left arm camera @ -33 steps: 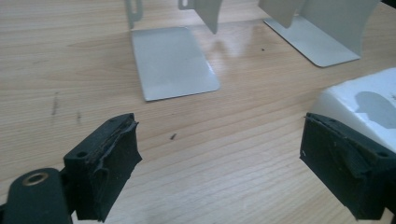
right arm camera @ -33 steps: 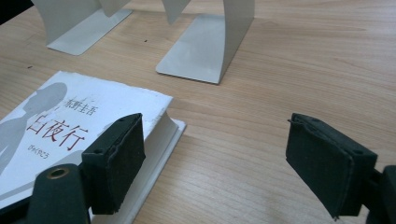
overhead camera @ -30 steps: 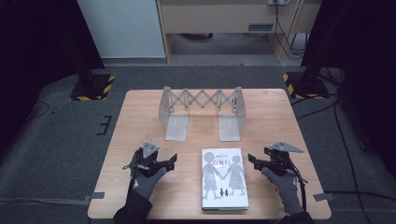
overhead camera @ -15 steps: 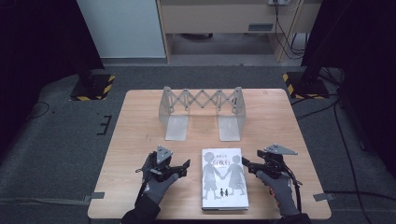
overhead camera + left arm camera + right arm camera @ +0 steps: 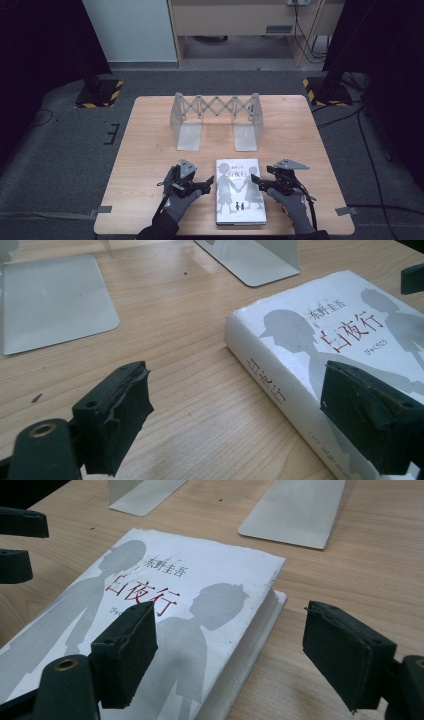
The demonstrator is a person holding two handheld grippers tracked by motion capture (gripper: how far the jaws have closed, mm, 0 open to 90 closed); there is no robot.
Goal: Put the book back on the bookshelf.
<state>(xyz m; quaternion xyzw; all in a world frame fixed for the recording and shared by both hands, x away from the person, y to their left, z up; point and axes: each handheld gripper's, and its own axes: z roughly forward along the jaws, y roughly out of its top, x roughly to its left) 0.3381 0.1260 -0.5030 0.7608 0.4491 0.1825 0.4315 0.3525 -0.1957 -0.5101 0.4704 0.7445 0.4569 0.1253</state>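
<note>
Book [image 5: 240, 191] lies flat at table [image 5: 150, 150] front edge, left gripper [image 5: 209, 184] and right gripper [image 5: 257, 182] wide open, flanking its long sides to clamp it.

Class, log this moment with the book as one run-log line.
book: flat on table | left gripper: open at spine | right gripper: open at page edge | held: nothing

Dim room being seen around a light wooden table [image 5: 150, 150]

Grey carpeted floor [image 5: 65, 165] is being crossed by black cables [image 5: 370, 150]; a pale wooden cabinet [image 5: 235, 20] is being lit behind.
</note>
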